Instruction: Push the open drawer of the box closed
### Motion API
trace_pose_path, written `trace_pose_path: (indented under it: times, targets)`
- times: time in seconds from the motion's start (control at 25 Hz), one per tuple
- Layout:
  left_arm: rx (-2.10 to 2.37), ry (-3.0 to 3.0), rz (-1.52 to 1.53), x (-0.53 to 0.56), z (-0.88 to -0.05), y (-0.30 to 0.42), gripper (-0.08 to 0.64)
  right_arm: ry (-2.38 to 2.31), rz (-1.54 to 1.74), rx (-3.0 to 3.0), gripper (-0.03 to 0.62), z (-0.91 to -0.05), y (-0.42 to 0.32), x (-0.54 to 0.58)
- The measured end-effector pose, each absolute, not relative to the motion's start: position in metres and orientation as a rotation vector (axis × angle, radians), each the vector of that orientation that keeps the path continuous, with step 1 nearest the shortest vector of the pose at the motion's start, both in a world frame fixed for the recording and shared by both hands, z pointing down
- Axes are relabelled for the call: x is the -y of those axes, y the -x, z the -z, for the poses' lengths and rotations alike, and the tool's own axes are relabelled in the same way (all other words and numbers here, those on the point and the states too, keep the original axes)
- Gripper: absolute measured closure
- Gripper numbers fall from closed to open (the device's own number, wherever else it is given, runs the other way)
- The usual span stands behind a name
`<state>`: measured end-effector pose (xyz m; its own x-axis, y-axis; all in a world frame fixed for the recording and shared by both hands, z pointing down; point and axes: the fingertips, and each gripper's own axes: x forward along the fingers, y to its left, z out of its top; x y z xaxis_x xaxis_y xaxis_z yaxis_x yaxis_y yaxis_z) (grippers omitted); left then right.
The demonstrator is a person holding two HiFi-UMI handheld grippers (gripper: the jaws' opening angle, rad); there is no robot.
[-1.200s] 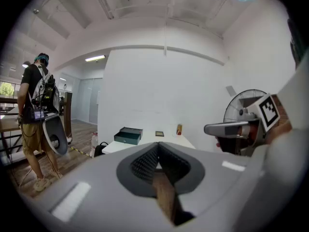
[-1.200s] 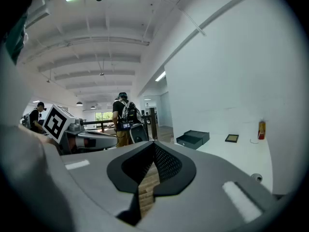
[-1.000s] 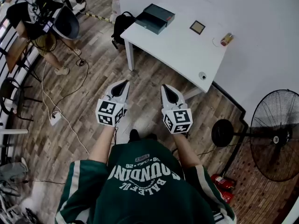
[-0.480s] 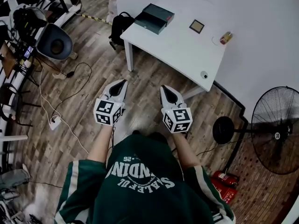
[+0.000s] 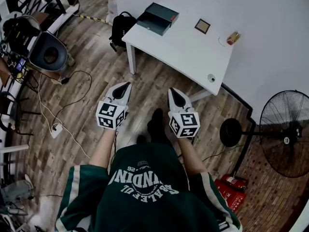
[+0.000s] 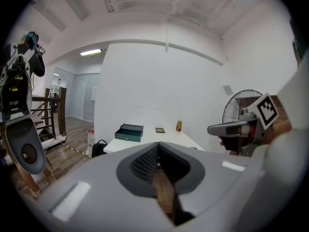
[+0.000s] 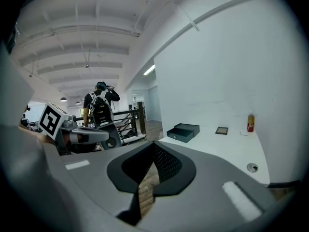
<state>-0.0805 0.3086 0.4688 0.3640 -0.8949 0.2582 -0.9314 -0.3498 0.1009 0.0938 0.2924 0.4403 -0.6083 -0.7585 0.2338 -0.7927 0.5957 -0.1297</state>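
Wood-plank floor (image 5: 91,86), brown, grainy. White rectangular table (image 5: 188,52), smooth matte top. Round wire-cage fan (image 5: 285,132). Left gripper (image 5: 126,86) and right gripper (image 5: 172,92): tapered jaws pressed together, empty, above floor. Box (image 5: 163,13): dark teal, flat, at table's far-left corner, drawer (image 5: 149,24) pulled out.

The fan (image 5: 285,139) is cut off by the right edge; the drawer (image 5: 150,23)'s inside, on the far desk (image 5: 183,47), cannot be made out.

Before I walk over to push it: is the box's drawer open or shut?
Open: the drawer sticks well out of the box on the table.
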Motion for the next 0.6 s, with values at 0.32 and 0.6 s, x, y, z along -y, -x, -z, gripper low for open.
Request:
trace_pose_path:
  times: [0.32, 0.6]
  targets:
    - [1.617, -2.384, -0.248, -0.261, -0.479, 0.085, 0.508, -1.297, -0.361, 2.668, 0.591, -0.449, -0.089, -0.244]
    - [1.639, -2.369, -0.252, -0.193, -0.474, 0.093, 0.508, -1.264, -0.357, 2.684, 0.591, -0.445, -0.08, -0.173]
